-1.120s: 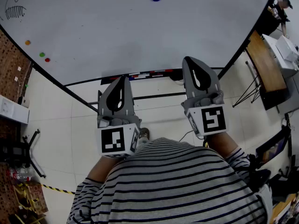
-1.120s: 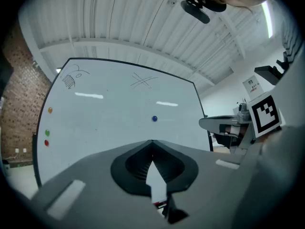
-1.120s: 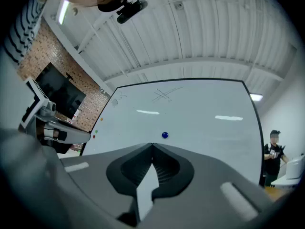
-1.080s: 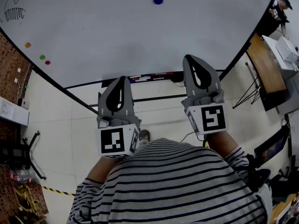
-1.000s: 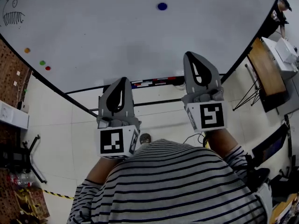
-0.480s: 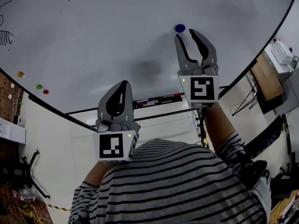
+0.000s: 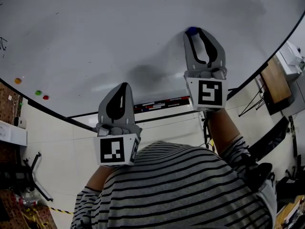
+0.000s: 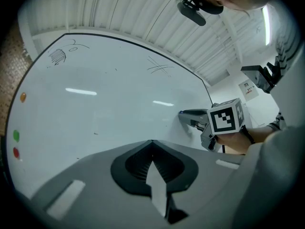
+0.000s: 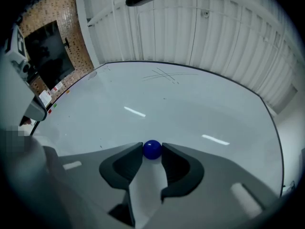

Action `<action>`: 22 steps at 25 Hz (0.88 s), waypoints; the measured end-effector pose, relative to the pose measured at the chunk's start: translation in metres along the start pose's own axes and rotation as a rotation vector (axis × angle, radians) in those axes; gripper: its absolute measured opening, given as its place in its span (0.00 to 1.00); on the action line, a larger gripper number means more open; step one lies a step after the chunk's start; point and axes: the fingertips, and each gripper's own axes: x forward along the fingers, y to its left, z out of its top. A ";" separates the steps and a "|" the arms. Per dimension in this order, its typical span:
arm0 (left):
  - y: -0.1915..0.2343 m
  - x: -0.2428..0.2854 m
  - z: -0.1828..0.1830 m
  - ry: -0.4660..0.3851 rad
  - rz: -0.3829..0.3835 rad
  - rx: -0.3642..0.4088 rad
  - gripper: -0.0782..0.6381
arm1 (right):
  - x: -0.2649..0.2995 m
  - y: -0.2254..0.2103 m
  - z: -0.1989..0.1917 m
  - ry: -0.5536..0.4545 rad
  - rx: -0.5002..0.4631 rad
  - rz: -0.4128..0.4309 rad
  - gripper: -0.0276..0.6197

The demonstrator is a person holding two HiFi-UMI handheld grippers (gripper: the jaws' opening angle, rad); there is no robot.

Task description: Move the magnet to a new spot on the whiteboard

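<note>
A small blue round magnet (image 7: 192, 31) sticks to the whiteboard (image 7: 95, 32). In the right gripper view the magnet (image 9: 152, 150) sits right between the tips of my right gripper (image 9: 152, 152), both fingers touching its sides. The jaws are closing on it. In the head view my right gripper (image 7: 195, 31) is raised to the board, tips around the magnet. My left gripper (image 7: 125, 86) hangs lower and to the left, in front of the board's lower edge, shut with nothing in it. The left gripper view shows its joined tips (image 8: 152, 143) and the right gripper (image 8: 186, 113) at the board.
Orange (image 7: 18, 80), green (image 7: 38, 93) and red (image 7: 45, 98) magnets sit at the board's left edge. A marker tray (image 7: 159, 102) runs under the board. Pen scribbles (image 8: 159, 68) mark its upper part. A wooden table (image 7: 275, 75) stands to the right.
My right gripper rose from waist height to the board, opened, and now has its tips around the blue magnet. The left gripper stayed low and shut.
</note>
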 end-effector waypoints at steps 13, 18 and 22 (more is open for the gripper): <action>-0.015 -0.006 -0.008 0.032 0.020 -0.011 0.13 | -0.024 -0.011 0.019 -0.022 0.073 0.020 0.23; -0.032 -0.010 -0.004 0.033 0.006 0.020 0.13 | -0.057 -0.020 0.031 -0.013 0.070 0.034 0.23; -0.051 -0.022 -0.001 0.014 0.019 0.011 0.13 | -0.095 -0.028 0.027 0.015 0.082 0.048 0.23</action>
